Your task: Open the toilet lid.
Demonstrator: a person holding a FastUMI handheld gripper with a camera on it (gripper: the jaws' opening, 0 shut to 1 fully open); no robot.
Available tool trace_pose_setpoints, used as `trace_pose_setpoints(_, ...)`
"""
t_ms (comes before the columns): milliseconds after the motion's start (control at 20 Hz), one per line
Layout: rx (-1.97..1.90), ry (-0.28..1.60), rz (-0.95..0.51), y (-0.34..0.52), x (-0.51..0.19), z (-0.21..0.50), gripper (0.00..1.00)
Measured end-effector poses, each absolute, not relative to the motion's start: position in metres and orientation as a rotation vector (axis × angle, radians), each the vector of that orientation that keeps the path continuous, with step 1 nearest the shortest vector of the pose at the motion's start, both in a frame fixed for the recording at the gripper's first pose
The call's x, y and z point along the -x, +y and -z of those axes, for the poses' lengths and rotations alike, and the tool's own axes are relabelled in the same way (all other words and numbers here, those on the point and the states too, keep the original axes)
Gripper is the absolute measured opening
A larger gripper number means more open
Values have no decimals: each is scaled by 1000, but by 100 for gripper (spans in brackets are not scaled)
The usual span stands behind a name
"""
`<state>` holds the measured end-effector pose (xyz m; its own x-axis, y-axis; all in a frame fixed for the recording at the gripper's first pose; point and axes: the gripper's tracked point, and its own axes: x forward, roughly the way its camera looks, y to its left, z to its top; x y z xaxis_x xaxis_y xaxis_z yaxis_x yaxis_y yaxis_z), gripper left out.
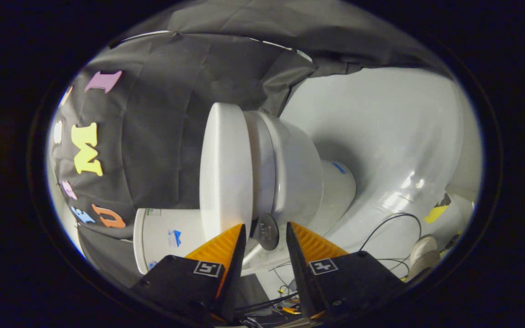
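Hovering close to the toilet (299,168) now, the gripper (266,230) has its jaws spread, with a clear gap between them and nothing pinched. The camera is rolled onto its side here, so the whole toilet appears tipped over. The lid (226,168) sits just ahead of the fingertips (237,234), its near edge right at the tip of one jaw, though I can't say for sure whether they touch. It looks closed, lying flat against the bowl beside it. Seen edge-on, the lid is a thick white slab whose long axis runs away from the jaws, straight ahead toward the black cloth wall (162,136). Its broad top face looks toward that cloth. In the gap between the jaws, just beyond the tips, there's a round grey disc (267,232) at the lid's near end, by the bowl's rim. The white tank (162,237) sits next to one jaw, against the cloth. Over on the pale floor (381,136), thin black cables (392,223) loop about, and a shoe (422,253) is planted beyond the other jaw.
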<state>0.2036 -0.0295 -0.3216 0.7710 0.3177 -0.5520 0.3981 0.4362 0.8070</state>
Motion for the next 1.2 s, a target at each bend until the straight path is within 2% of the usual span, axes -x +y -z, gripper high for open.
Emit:
trace_pose_setpoints(200, -1208, 694, 85, -34, -209, 324, 21)
trace_pose_setpoints(300, -1250, 672, 83, -35, -210, 321, 16)
trace_pose_setpoints(750, -1274, 630, 70, -32, -209, 313, 4)
trace_pose_setpoints(1200, -1212, 535, -5, -21, -212, 269, 4)
